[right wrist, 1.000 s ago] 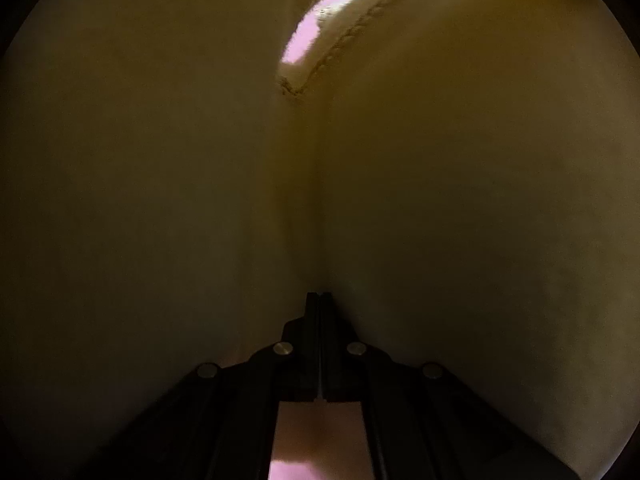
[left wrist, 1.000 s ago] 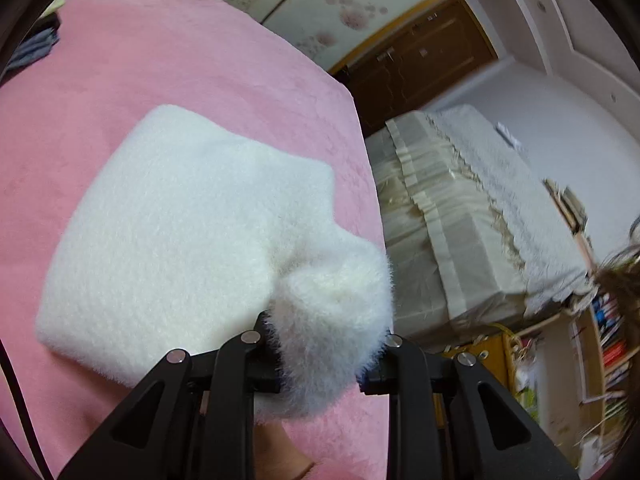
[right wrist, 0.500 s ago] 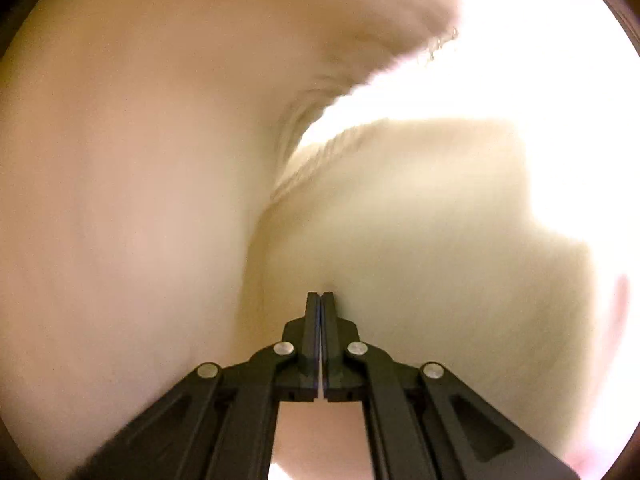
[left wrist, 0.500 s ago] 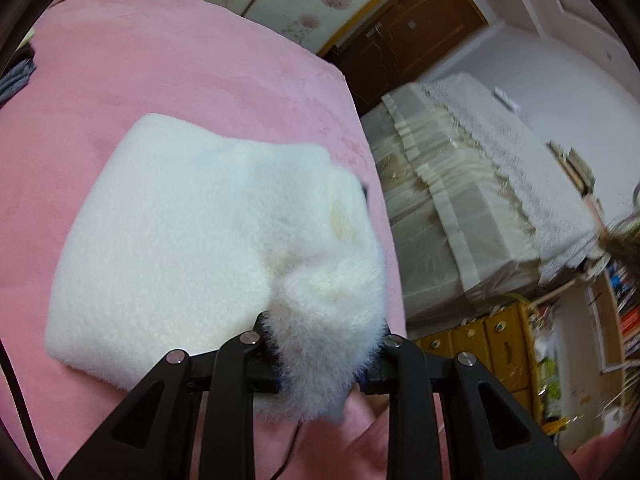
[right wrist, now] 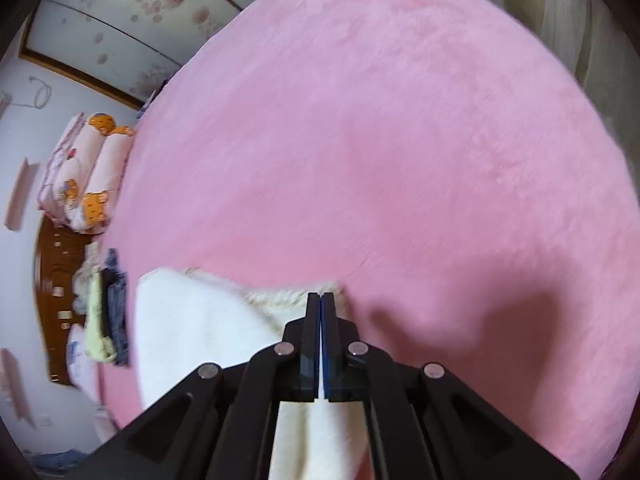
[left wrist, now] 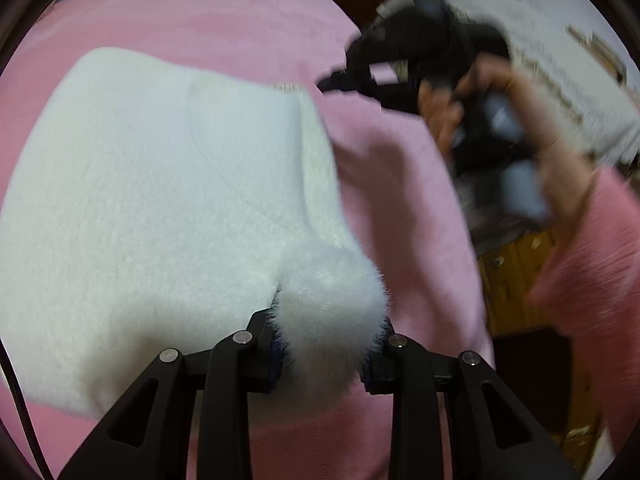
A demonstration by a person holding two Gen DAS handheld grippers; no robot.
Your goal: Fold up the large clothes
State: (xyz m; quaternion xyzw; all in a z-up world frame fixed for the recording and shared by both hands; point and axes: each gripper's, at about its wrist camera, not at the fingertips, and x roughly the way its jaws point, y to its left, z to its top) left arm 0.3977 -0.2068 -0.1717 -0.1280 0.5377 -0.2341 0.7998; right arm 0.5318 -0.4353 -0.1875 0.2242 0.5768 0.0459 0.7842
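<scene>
left wrist view: the fluffy white folded garment (left wrist: 160, 200) lies flat on the soft pink bed cover (left wrist: 248, 24). the black left gripper (left wrist: 326, 340) still has a thick furry corner of it between its pads, and its jaws have just been opening a little, so the hold looks like it is getting looser. a second ago the other tool was not in this view. now the black right gripper (left wrist: 332, 82) is up in the air past the far corner, held by a hand (left wrist: 516, 120) with a fuzzy pink sleeve (left wrist: 592, 264).

right wrist view: before, this camera saw only cream cloth all around it. now it sees the wide bed cover (right wrist: 380, 120) and the garment (right wrist: 192, 328) low down. the right gripper (right wrist: 321, 300) is clenched with nothing in it.

so i think this fold is laid down, and the left side lets go next.
</scene>
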